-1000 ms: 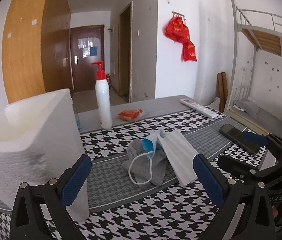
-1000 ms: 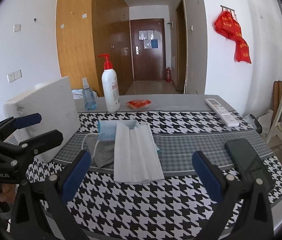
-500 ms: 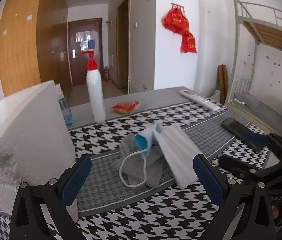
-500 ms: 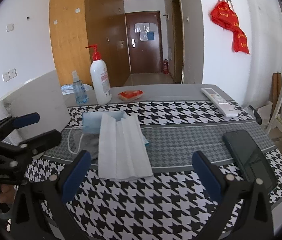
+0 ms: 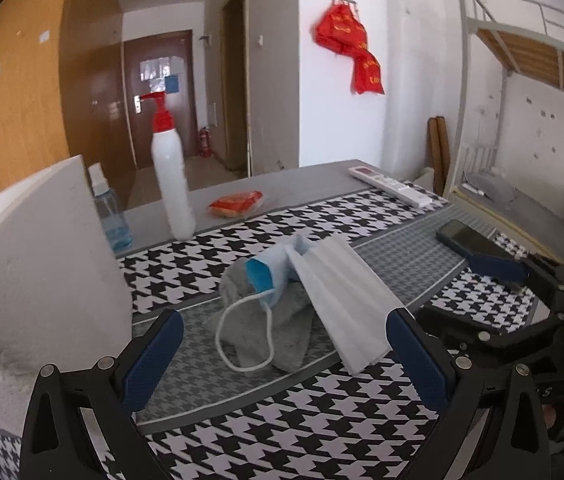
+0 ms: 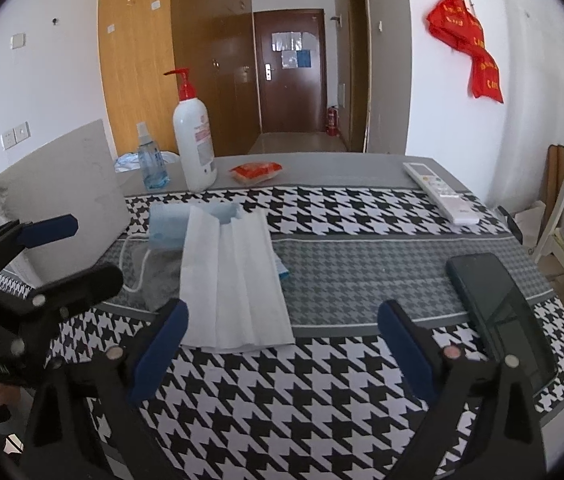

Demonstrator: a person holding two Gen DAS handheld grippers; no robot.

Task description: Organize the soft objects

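Observation:
A white face mask (image 5: 342,300) (image 6: 230,276) lies on top of a blue face mask (image 5: 270,276) (image 6: 170,228) with a white ear loop, and both rest on a grey cloth (image 5: 278,332) (image 6: 158,280) in the middle of the houndstooth table cover. My left gripper (image 5: 282,356) is open and empty, just in front of the pile. My right gripper (image 6: 282,340) is open and empty, close to the white mask's near edge. Each gripper shows in the other's view, the right (image 5: 494,280) and the left (image 6: 62,248).
A white foam box (image 5: 34,280) (image 6: 62,192) stands at the left. A pump bottle (image 5: 170,176) (image 6: 194,144), a small spray bottle (image 6: 150,160), an orange packet (image 5: 238,204) (image 6: 256,172) and a remote (image 6: 440,192) stand at the back. A black phone (image 6: 498,312) lies at the right.
Both grippers have shifted slightly to the right and closer to the pile; the foam box now fills more of the left wrist view's left side. The masks and cloth have not moved.

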